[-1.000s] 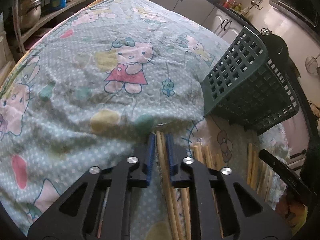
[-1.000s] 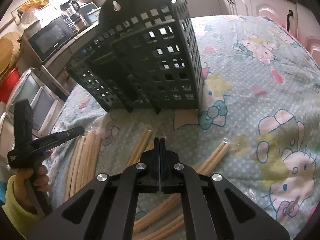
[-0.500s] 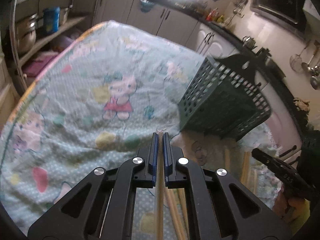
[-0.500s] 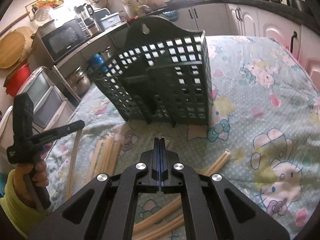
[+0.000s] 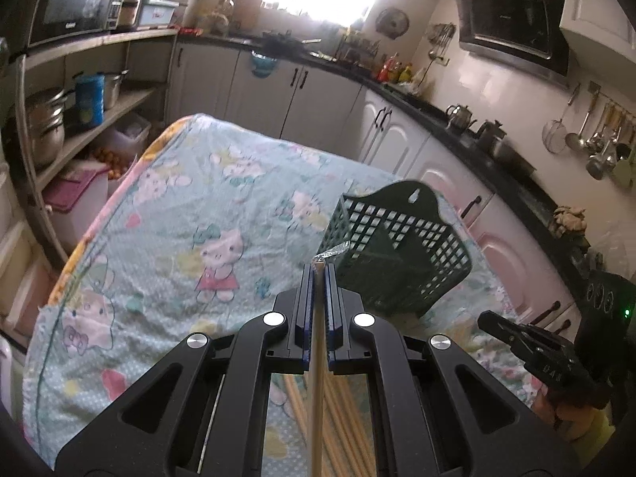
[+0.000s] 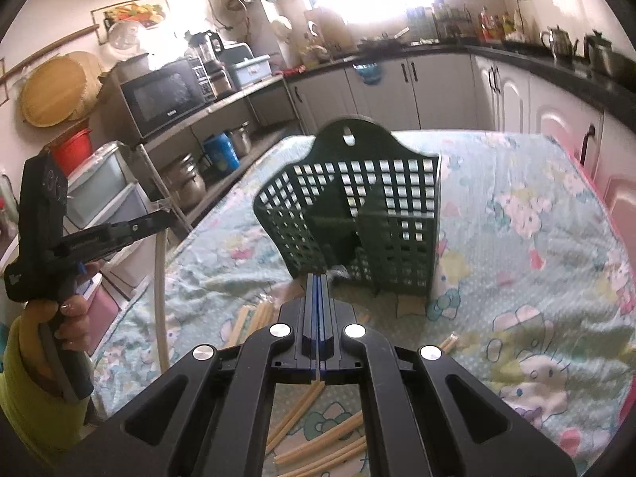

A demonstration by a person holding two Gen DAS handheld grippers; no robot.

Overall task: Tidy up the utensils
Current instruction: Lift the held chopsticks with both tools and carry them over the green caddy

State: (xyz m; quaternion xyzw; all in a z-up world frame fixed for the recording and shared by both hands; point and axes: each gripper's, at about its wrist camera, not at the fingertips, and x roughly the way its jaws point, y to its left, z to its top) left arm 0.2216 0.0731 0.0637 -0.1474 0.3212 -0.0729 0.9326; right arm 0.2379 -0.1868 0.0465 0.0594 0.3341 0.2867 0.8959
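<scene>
Left gripper (image 5: 318,274): clenched on 1 wrapped chopstick pair (image 5: 317,377), lifted above the table (image 5: 167,238). Basket (image 5: 397,254): ahead, to its right. Right gripper (image 6: 319,278): pressed together, apparently pinching a thin item; loose chopsticks (image 6: 294,417) lie beneath it.

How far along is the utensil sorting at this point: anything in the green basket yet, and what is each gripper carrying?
Early stage. The green basket shows nothing inside yet. The left gripper is shut on one wrapped chopstick pair; the right gripper is shut on something thin, too hidden to name. Many chopsticks lie loose on the tablecloth, waiting to be collected.
</scene>
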